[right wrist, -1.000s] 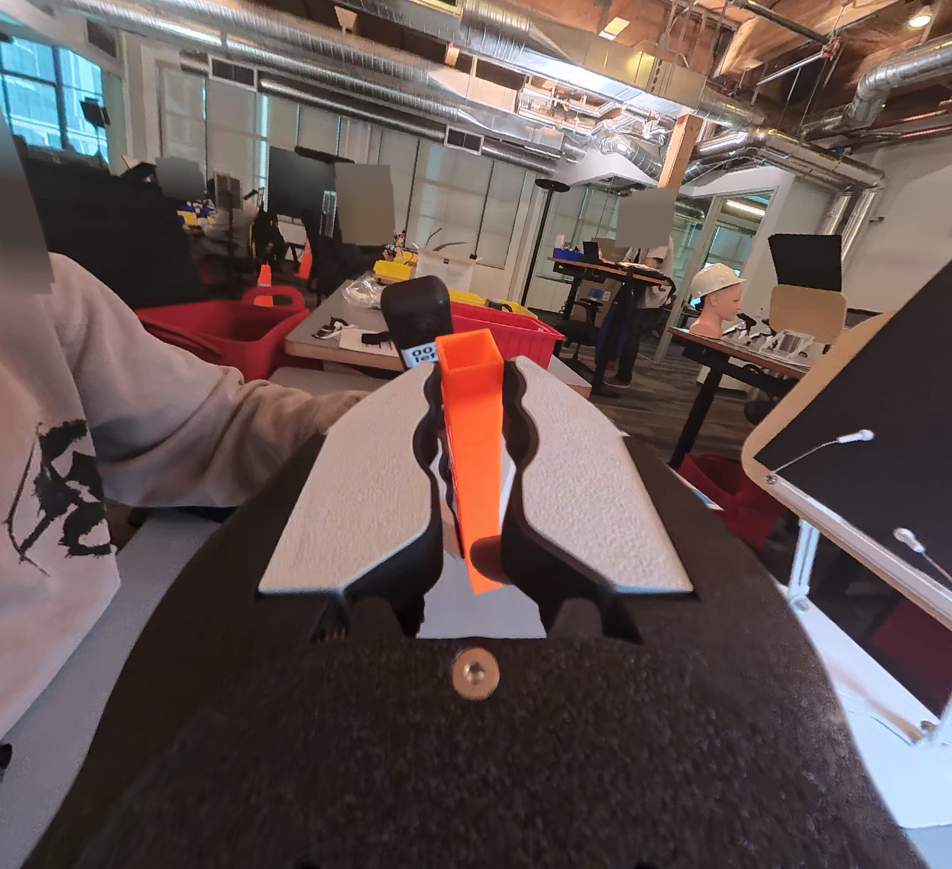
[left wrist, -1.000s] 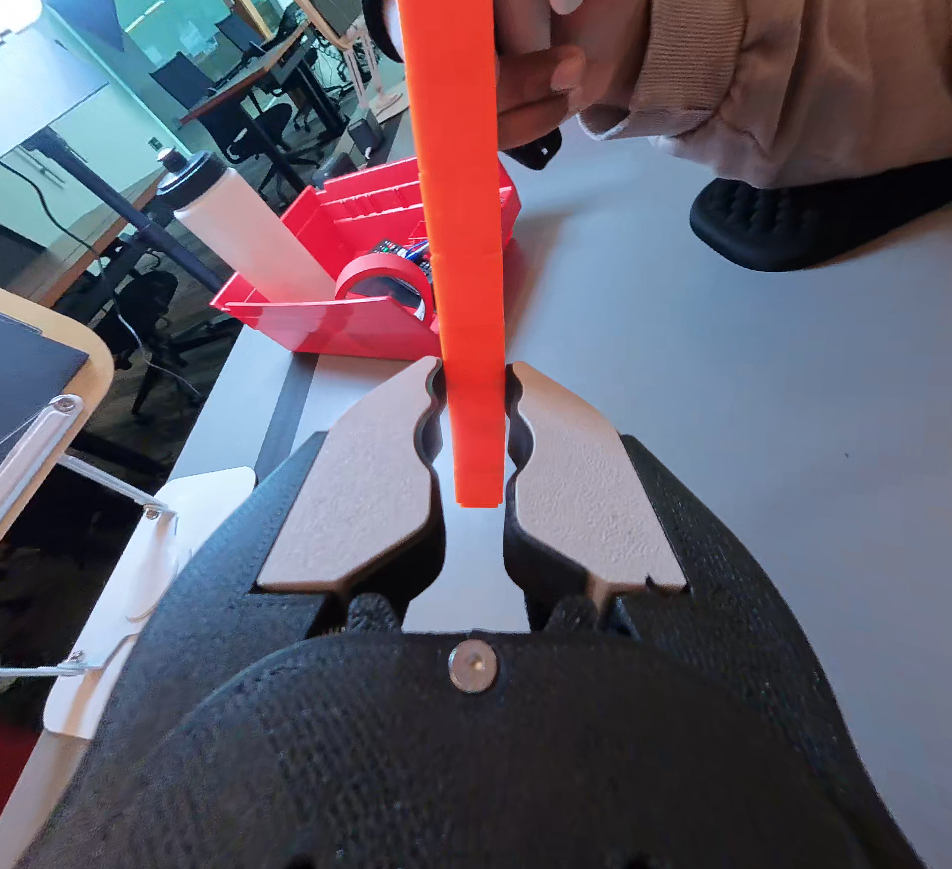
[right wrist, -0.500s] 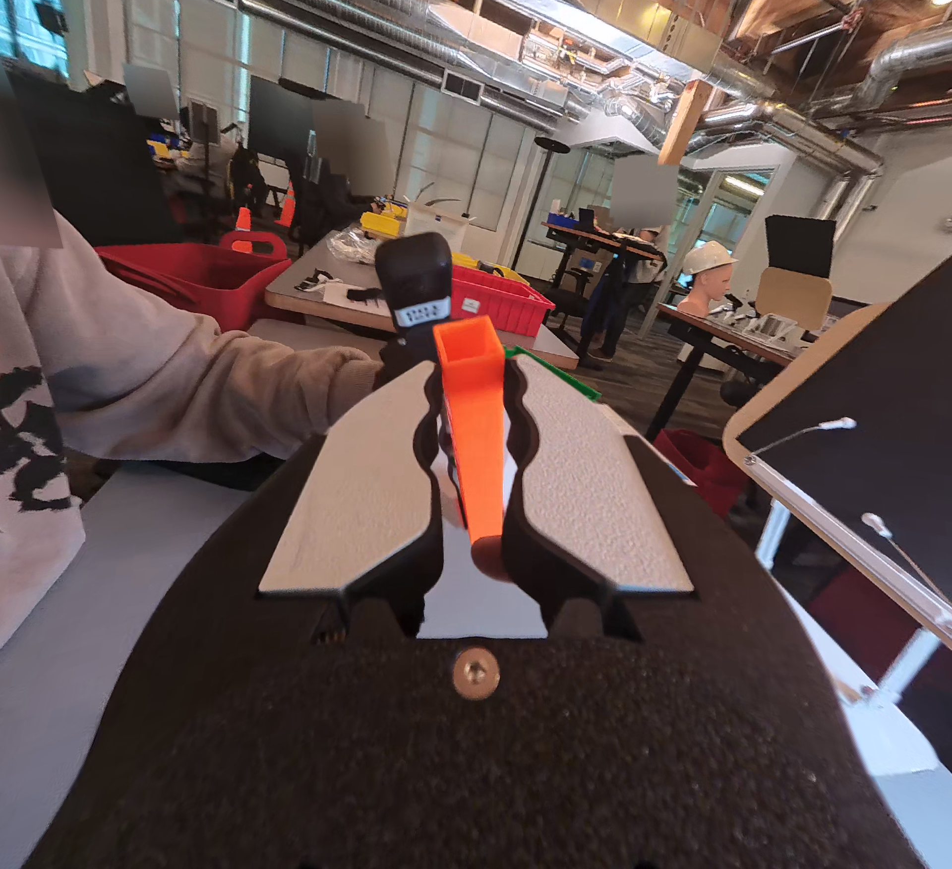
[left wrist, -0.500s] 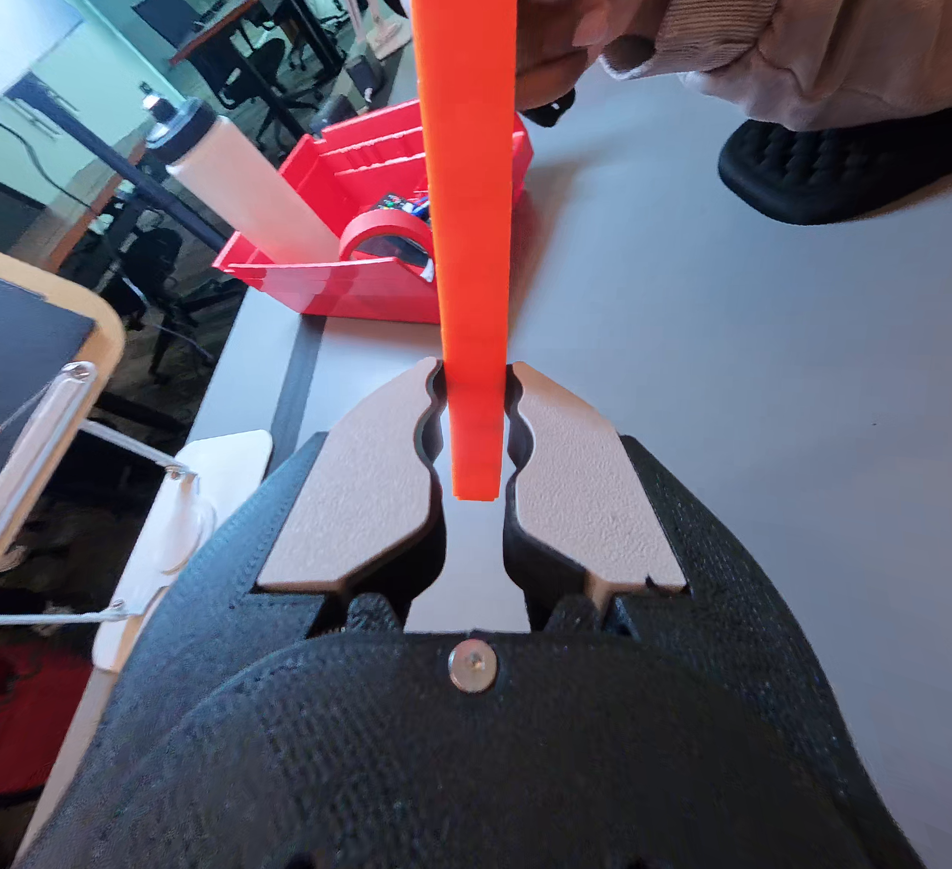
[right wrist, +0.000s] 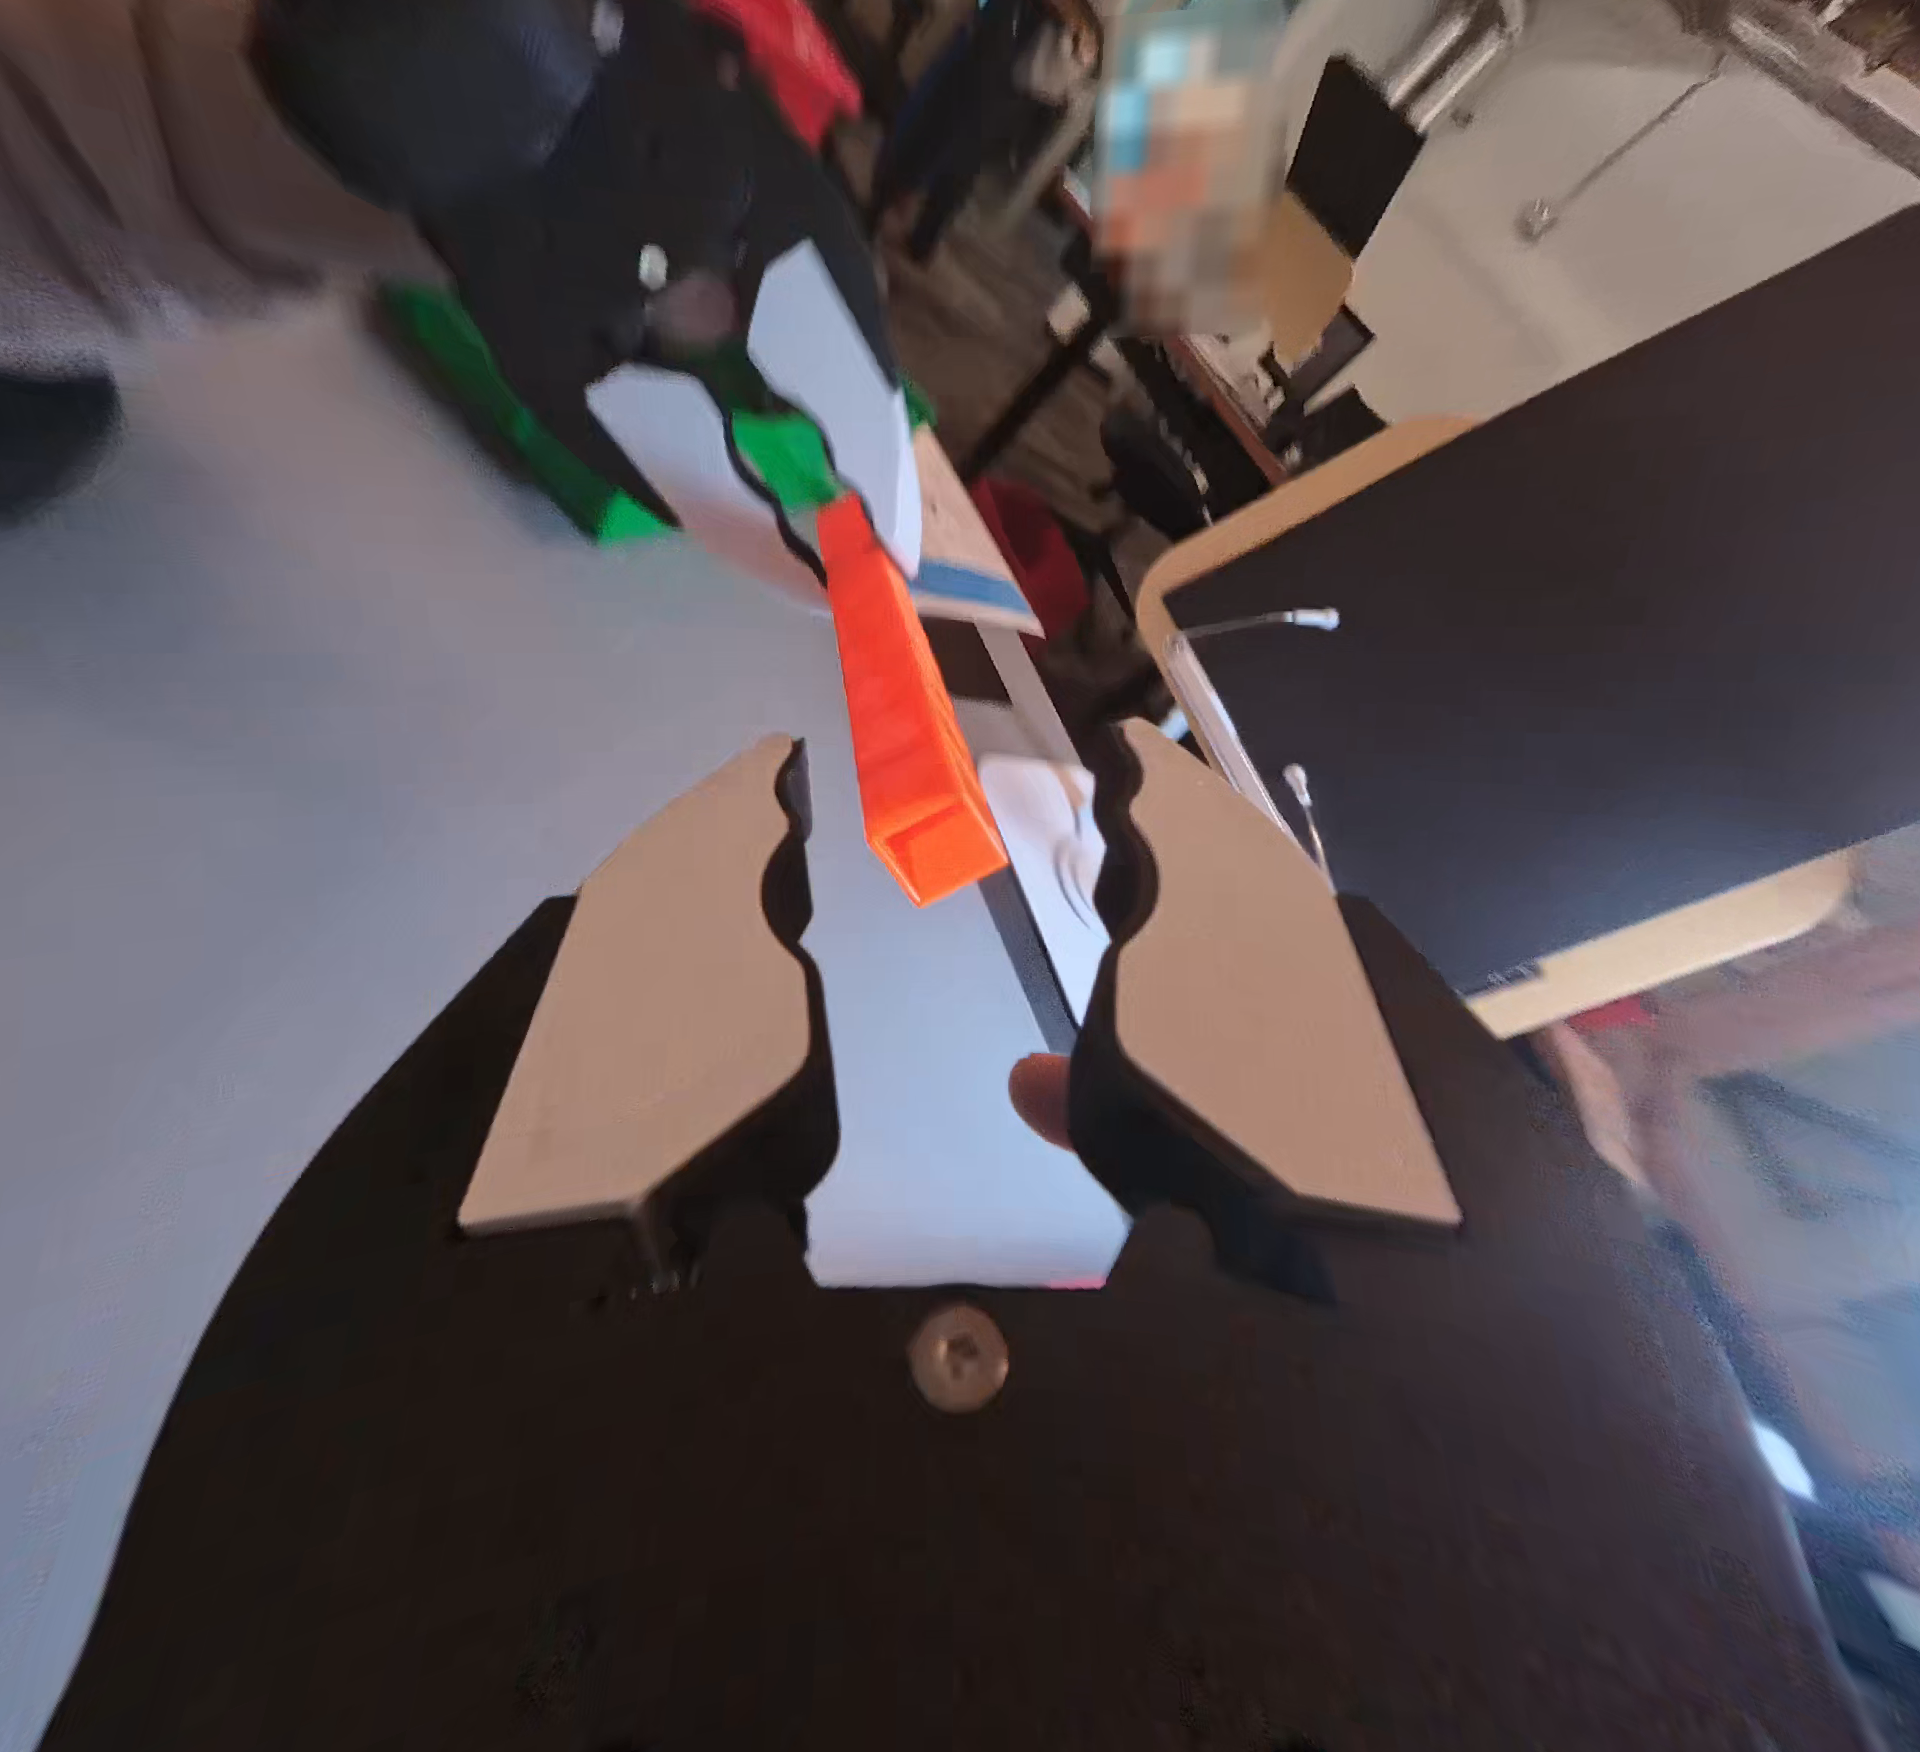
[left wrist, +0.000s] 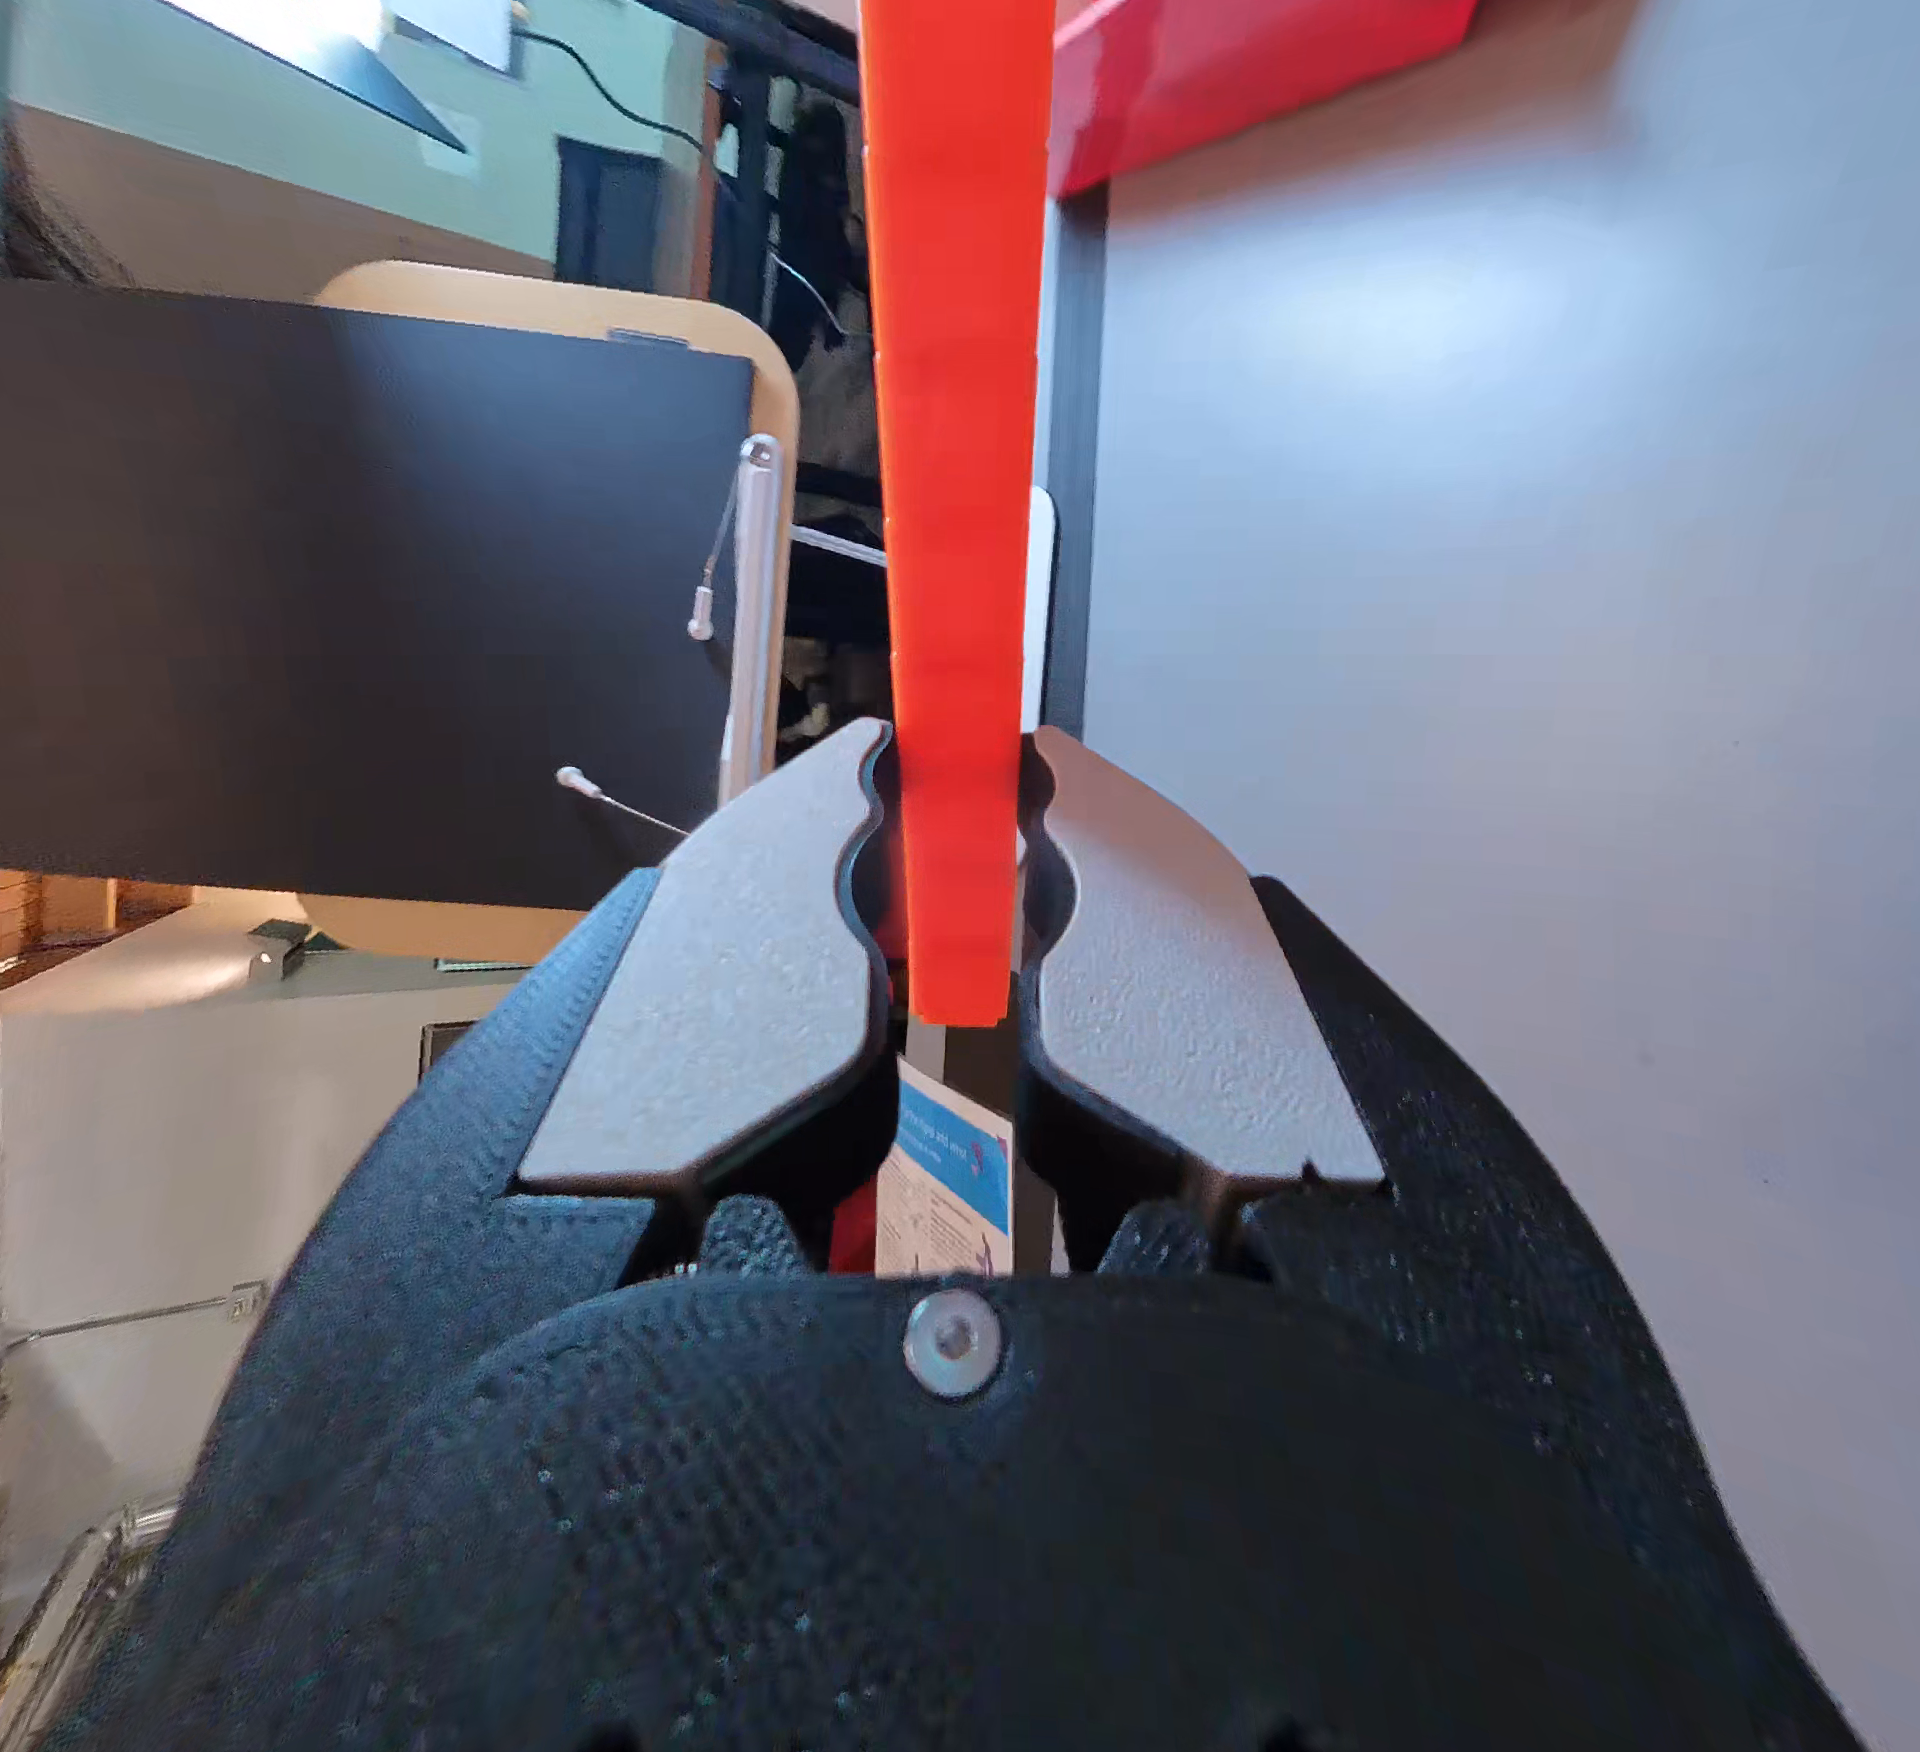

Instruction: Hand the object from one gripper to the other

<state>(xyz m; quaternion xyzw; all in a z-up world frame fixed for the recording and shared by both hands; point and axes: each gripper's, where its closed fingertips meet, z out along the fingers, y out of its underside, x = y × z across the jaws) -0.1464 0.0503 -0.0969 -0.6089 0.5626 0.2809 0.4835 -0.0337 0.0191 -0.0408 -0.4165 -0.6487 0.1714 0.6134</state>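
Note:
A long orange bar (left wrist: 956, 352) is clamped at its narrow end between the pads of my left gripper (left wrist: 961, 736), which is shut on it; the bar runs up out of the frame. In the right wrist view the left gripper (right wrist: 842, 523) shows farther off, holding the same orange bar (right wrist: 899, 715) so that it points toward me. My right gripper (right wrist: 956, 741) is open and empty. The bar's open square end sits level with its fingertips, in the gap between them, touching neither. The view is blurred.
A red bin (left wrist: 1247, 71) stands on the grey table (left wrist: 1507, 559) beyond the bar. A black panel with a wooden rim (right wrist: 1558, 663) stands off the table's edge, also in the left wrist view (left wrist: 364, 580). A green object (right wrist: 457, 372) lies behind the left gripper. My hands' fingertips stand some 12 cm from each other.
My right gripper has opened, let go of the orange bar and drawn back from it. My left gripper stays shut on the bar and has swung round with it toward the table's edge.

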